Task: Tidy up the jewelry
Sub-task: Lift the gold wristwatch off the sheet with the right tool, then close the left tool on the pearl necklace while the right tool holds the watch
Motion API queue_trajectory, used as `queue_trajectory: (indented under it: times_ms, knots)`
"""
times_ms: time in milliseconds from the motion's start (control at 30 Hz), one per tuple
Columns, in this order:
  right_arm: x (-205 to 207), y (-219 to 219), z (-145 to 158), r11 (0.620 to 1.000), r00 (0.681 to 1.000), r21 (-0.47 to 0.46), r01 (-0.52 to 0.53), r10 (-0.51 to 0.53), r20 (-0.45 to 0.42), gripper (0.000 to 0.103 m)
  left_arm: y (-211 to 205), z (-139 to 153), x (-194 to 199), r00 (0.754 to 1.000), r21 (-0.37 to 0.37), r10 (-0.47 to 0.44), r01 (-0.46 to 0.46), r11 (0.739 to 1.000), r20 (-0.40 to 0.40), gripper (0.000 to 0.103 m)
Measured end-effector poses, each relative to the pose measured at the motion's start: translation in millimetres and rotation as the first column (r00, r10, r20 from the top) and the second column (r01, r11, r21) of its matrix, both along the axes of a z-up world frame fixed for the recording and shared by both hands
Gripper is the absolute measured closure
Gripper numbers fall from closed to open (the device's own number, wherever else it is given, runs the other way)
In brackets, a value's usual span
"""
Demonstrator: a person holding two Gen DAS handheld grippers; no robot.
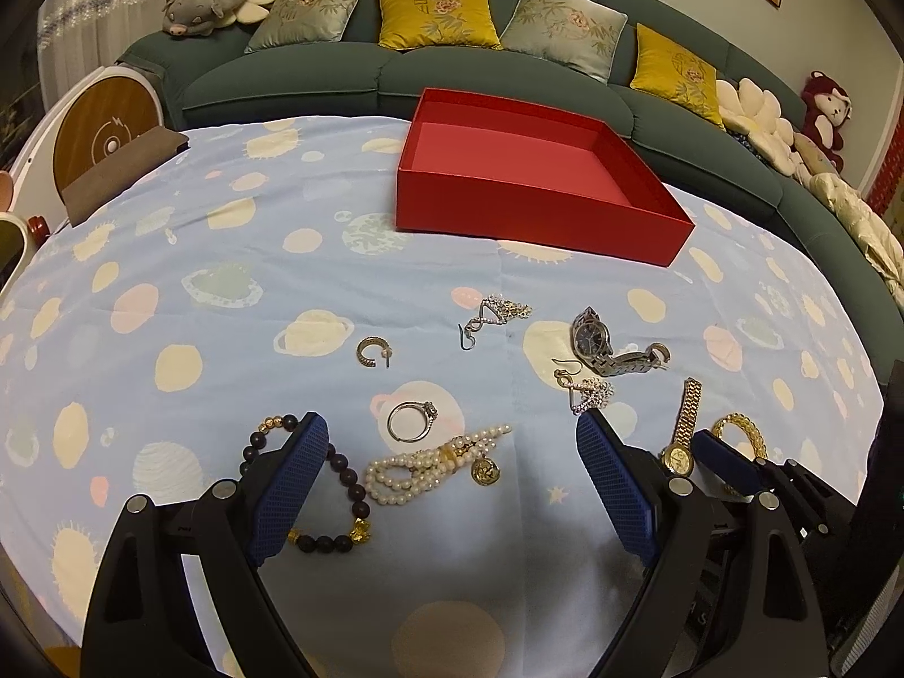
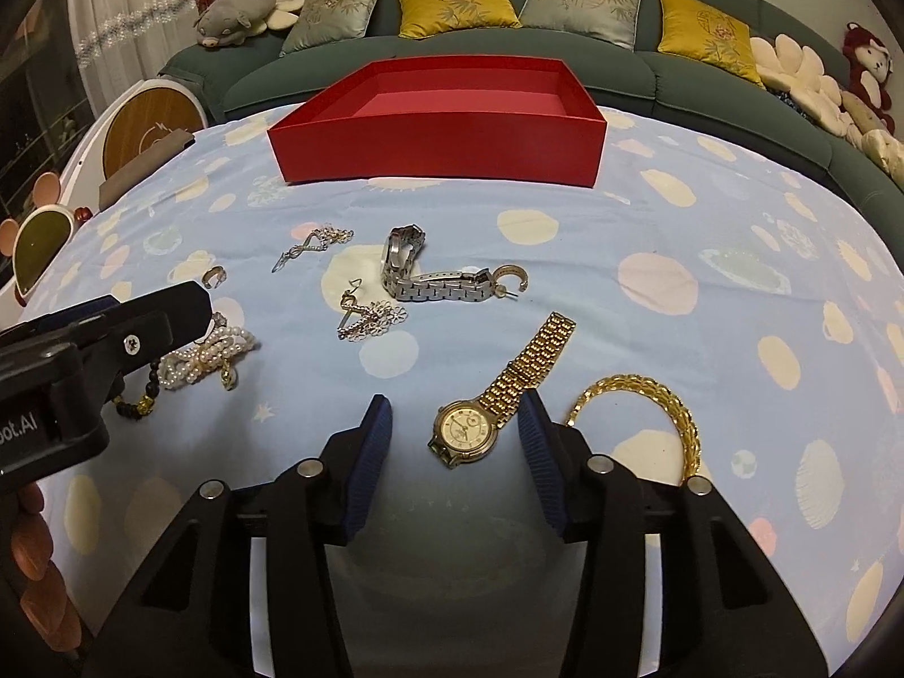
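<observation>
A red open box stands at the far side of the table. Jewelry lies loose on the blue cloth. My left gripper is open over a pearl bracelet and a silver ring, with a dark bead bracelet by its left finger. My right gripper is open around a gold watch; a gold chain bracelet lies to its right. A silver watch, two sparkly earrings and a hoop earring lie farther out.
A green sofa with cushions curves behind the table. A round wooden-faced device and a brown pouch sit at the far left. The left gripper's body shows at the left of the right wrist view.
</observation>
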State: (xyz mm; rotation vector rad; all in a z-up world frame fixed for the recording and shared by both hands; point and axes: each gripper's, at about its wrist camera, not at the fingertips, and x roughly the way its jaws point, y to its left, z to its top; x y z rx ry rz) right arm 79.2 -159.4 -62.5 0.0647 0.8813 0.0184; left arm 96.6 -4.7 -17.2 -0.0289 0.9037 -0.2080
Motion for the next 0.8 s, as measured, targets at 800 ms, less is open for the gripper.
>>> queue_trajectory:
  times_ms: [800]
  knots:
    - [-35,-29,39,0.983,0.998,0.182,0.011,-0.022,0.06,0.081,21,-27,-6,0.997,0.094,-0.075,0.077,0.993,-0.025,0.016]
